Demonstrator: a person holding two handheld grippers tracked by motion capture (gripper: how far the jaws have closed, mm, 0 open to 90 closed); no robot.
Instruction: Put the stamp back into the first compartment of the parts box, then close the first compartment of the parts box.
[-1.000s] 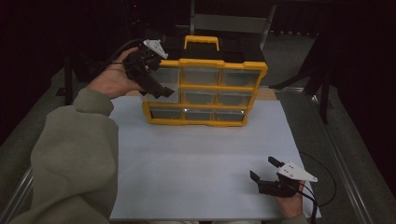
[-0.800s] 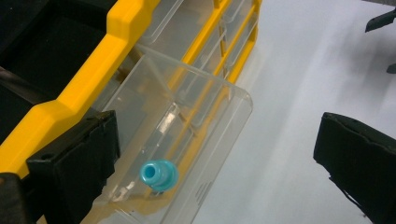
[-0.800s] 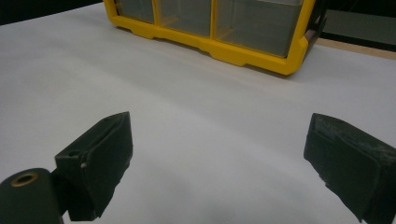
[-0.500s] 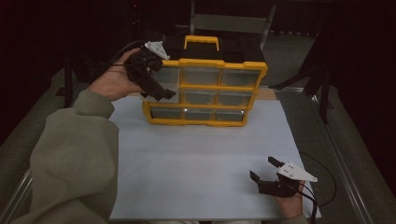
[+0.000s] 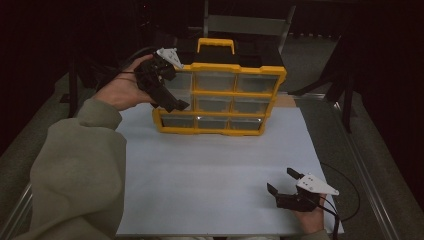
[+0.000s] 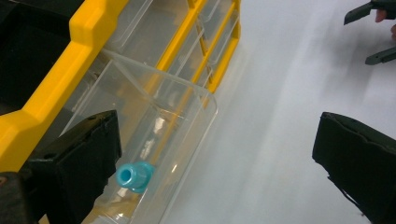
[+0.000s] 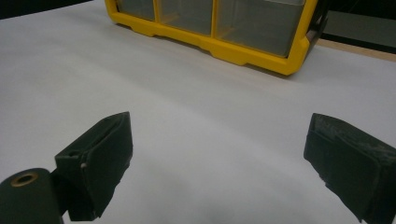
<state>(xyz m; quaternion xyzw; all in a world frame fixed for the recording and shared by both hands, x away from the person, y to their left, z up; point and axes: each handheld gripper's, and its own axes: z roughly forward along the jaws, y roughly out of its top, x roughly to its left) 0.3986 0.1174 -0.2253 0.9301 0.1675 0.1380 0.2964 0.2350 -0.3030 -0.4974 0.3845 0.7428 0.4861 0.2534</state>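
A yellow organizer (image 5: 220, 67) with clear drawers stands upright at the back of the white sheet. My left gripper (image 5: 176, 90) is held against its upper left corner, open. In the left gripper view the left gripper (image 6: 217, 140) spans a clear drawer (image 6: 159, 121) that juts out of the yellow frame (image 6: 70, 70). A small teal plastic part (image 6: 134, 176) lies inside that drawer, close to the left jaw. My right gripper (image 5: 281, 180) rests open near the front right of the sheet. Nothing is between the right gripper (image 7: 217, 140) jaws, with the organizer (image 7: 243, 53) far ahead.
The white sheet (image 5: 210, 175) covers the table between the organizer and the front edge. Metal rails run along both table sides, and a cable (image 5: 345, 200) trails from the right gripper. The right gripper (image 6: 373, 28) shows far off in the left gripper view.
The left gripper has eased slightly downward along the organizer's left side. The right gripper has stayed where it was.
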